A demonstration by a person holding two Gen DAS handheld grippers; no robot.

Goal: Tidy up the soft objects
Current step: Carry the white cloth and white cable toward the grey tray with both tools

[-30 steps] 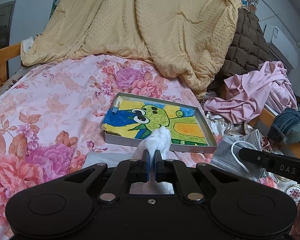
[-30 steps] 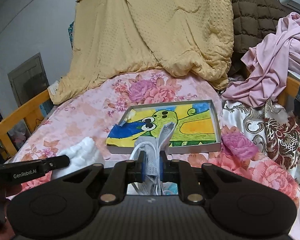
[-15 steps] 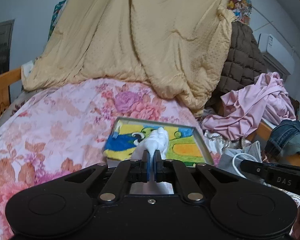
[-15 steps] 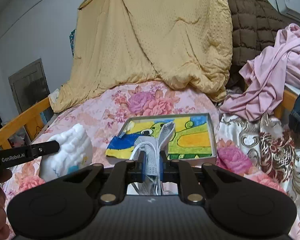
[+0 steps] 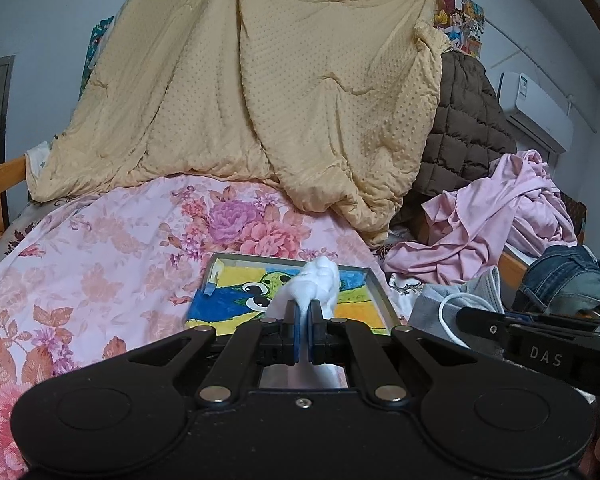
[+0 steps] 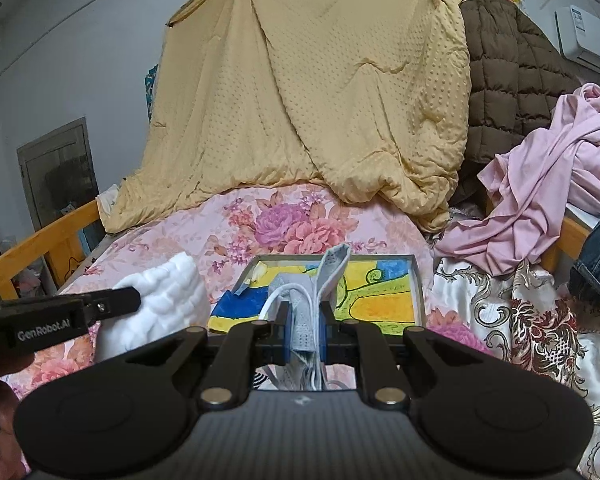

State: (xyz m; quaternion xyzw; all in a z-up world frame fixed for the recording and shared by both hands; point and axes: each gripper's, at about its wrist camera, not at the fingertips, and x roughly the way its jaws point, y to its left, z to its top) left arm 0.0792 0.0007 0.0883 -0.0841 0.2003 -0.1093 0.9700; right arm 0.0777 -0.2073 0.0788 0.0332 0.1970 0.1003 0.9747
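The white cloth [image 5: 316, 284] is pinched tight in the left gripper [image 5: 302, 320], sticking out past the jaws. The gray face mask [image 6: 320, 292] is squeezed in the right gripper [image 6: 303, 330]. Both should be kept pinched and carried over the tray [image 6: 416, 280] ahead. Both grippers are tipped slightly down.

Left gripper [image 5: 302, 322] had a matte black body across the bottom of the frame, two round raised discs at lower left and lower right, angled link arms with silver pivot pins, one small centre screw, blue pads [image 5: 297, 332] on the fingers. Right gripper [image 6: 303, 326] was the same build with a ribbed dark grey top plate and blue pads [image 6: 285, 334]. White lettering "DAS" and "GenRobot.AI" on the side bars
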